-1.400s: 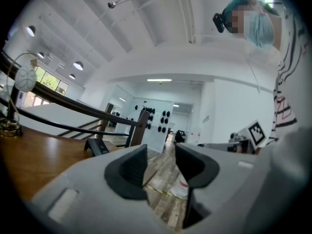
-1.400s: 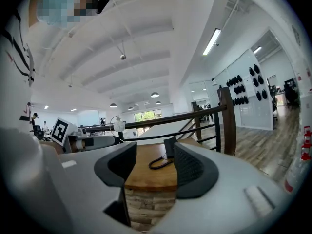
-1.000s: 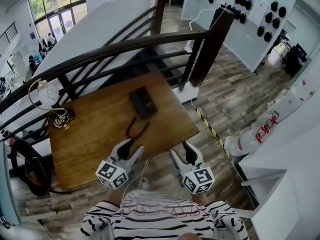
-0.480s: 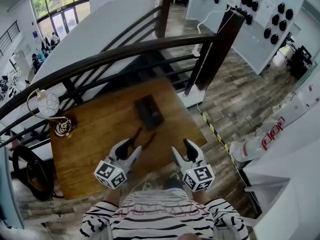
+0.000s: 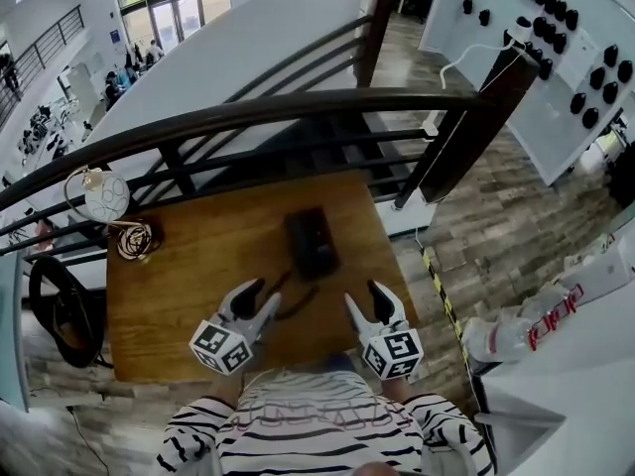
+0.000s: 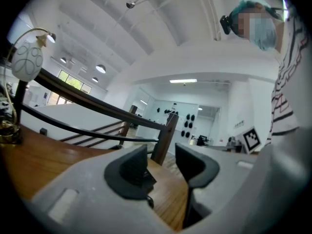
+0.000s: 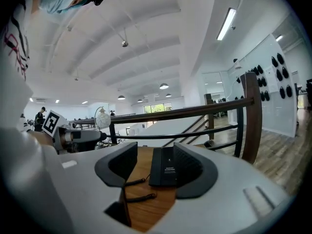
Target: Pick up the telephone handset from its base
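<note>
Approach stage; nothing lifted yet.
Telephone point(image 5: 311, 243) untouched at 12 o'clock from left gripper point(image 5: 260, 297) and right gripper point(image 5: 367, 299); both released, empty, short of it.

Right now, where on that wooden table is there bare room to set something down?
Widest bare wood: left half of the table, between the corner lamp and the telephone. A narrower strip lies behind the telephone, along the railing. Crowded: in front of the telephone, where its cord lies and the left gripper and right gripper hover.
</note>
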